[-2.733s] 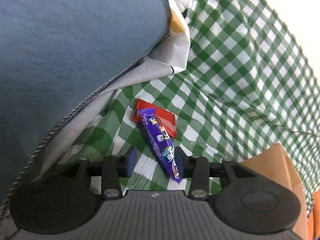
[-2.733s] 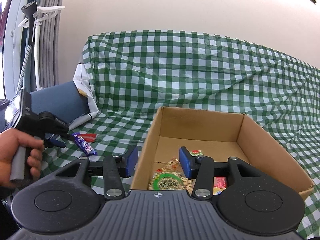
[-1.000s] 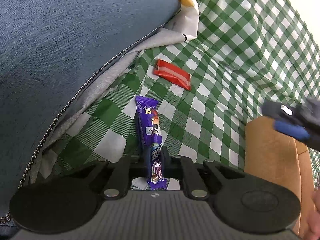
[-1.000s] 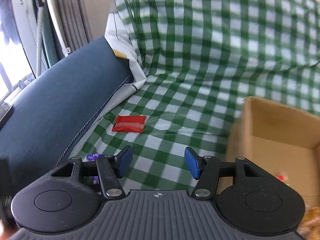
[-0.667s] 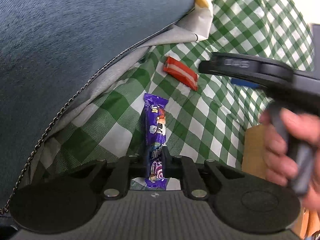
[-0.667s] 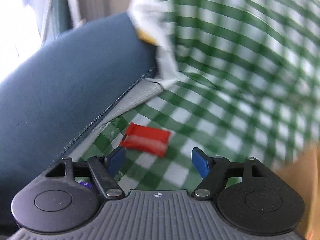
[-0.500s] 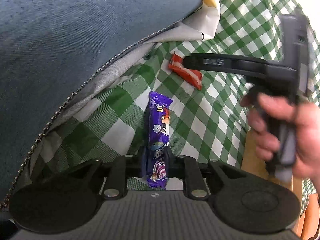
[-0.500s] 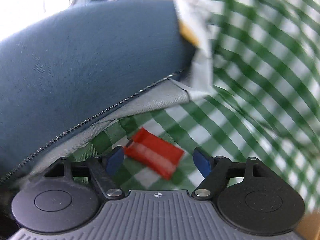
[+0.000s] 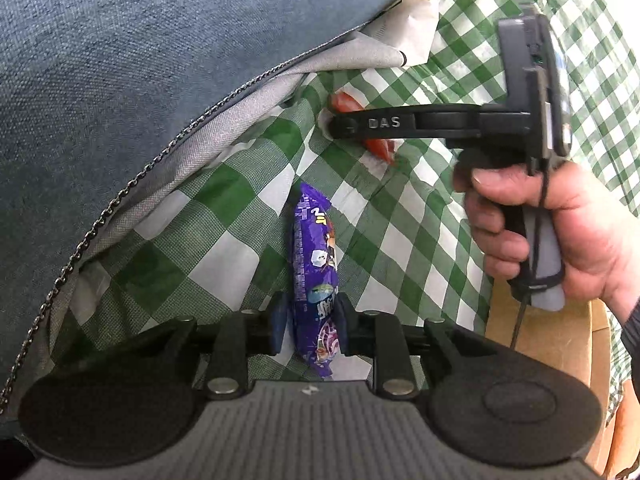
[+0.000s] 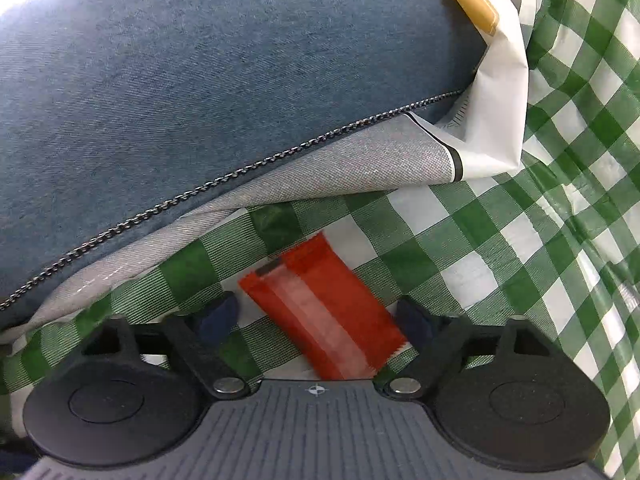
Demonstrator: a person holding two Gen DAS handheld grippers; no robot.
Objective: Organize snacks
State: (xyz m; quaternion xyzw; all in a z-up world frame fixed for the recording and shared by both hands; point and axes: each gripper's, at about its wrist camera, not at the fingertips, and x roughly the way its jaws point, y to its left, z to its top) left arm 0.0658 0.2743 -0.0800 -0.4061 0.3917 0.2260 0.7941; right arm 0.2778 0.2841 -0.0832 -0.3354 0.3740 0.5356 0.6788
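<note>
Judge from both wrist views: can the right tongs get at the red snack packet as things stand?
Probably yes. The red snack packet lies flat on the checked cloth, already between the closing fingers of the right tongs, with nothing over it. The blue cushion sits close behind but does not cover it.

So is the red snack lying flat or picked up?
Lying flat: the red snack rests on the checked cloth, untouched between the right gripper's closing jaws.
</note>
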